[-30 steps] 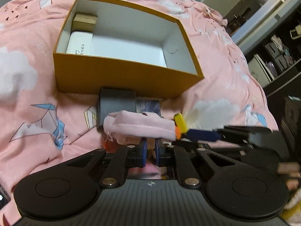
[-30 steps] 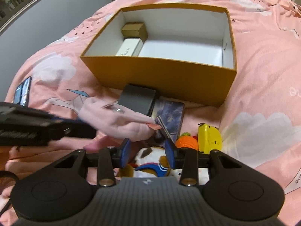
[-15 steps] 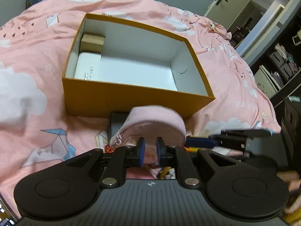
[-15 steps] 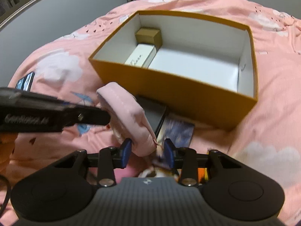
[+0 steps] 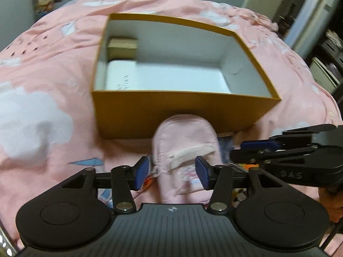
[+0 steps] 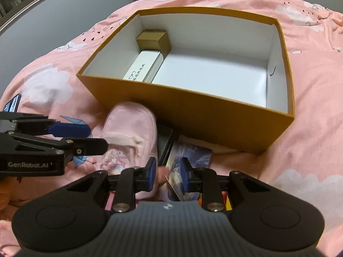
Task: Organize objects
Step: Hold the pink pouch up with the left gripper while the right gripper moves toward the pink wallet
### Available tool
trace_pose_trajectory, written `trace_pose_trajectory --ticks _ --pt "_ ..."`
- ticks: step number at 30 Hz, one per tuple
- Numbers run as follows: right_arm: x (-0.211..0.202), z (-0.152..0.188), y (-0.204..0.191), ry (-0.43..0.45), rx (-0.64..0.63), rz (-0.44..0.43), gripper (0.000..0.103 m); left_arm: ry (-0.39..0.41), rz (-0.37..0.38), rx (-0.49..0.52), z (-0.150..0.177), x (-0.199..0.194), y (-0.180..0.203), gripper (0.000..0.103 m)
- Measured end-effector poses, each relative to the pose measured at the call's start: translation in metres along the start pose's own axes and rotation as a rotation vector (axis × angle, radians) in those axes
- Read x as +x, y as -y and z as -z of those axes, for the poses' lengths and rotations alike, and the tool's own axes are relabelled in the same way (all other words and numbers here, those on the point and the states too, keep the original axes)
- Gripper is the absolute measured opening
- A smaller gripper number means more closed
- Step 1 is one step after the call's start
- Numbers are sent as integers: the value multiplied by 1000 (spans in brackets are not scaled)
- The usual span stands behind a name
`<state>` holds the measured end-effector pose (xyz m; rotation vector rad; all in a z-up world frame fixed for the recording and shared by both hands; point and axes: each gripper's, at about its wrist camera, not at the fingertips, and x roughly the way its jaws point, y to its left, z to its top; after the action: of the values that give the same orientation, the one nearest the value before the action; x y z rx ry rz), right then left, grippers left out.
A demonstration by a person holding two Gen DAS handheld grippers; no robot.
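A pink fabric pouch (image 5: 185,147) lies on the bed just in front of the orange box (image 5: 171,115); it also shows in the right wrist view (image 6: 130,135). My left gripper (image 5: 172,172) is open, its pads either side of the pouch's near end without pinching it. My right gripper (image 6: 167,175) is open, close over a picture card (image 6: 188,160) to the right of the pouch. The orange box (image 6: 193,111) holds a small brown box (image 6: 153,39) and a white box (image 6: 142,68) at its left end.
A dark flat case (image 6: 168,141) lies under the pouch's edge against the box front. Small toys in orange and yellow (image 6: 225,199) sit under my right gripper. A phone (image 6: 11,103) lies far left on the pink bedspread (image 6: 317,64).
My left gripper has opened and let go of the pink pouch, which now lies flat in front of the box. Both grippers have risen and moved nearer the box.
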<state>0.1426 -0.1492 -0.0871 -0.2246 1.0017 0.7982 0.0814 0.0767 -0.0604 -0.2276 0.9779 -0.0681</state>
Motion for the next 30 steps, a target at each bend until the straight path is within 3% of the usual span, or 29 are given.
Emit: trace_pose_trajectory --ticks 1,2,6,12,16,18,22,30 --pt "0 -2 0 6 -3 -2 27 -6 4 -13 1 0 -3 76" --pt "0 -2 0 8 -2 -8 27 -20 10 -25 2 1 -6 77" --pt "10 -4 -2 -17 -8 -15 27 -77 24 -105 1 19 -18 78" --pt "29 -4 3 -47 17 1 26 -108 56 -117 -2 41 -13 75" --pt "36 -2 5 -63 29 5 24 -122 96 -145 -2 48 -12 55" --pt "38 -2 6 -70 35 5 23 -117 88 -144 -1 47 -11 49" --pt "36 -1 5 -74 35 14 23 -113 62 -162 -1 38 -11 25" --pt "21 -4 -5 -68 7 -9 26 -85 1 -130 1 6 -3 20"
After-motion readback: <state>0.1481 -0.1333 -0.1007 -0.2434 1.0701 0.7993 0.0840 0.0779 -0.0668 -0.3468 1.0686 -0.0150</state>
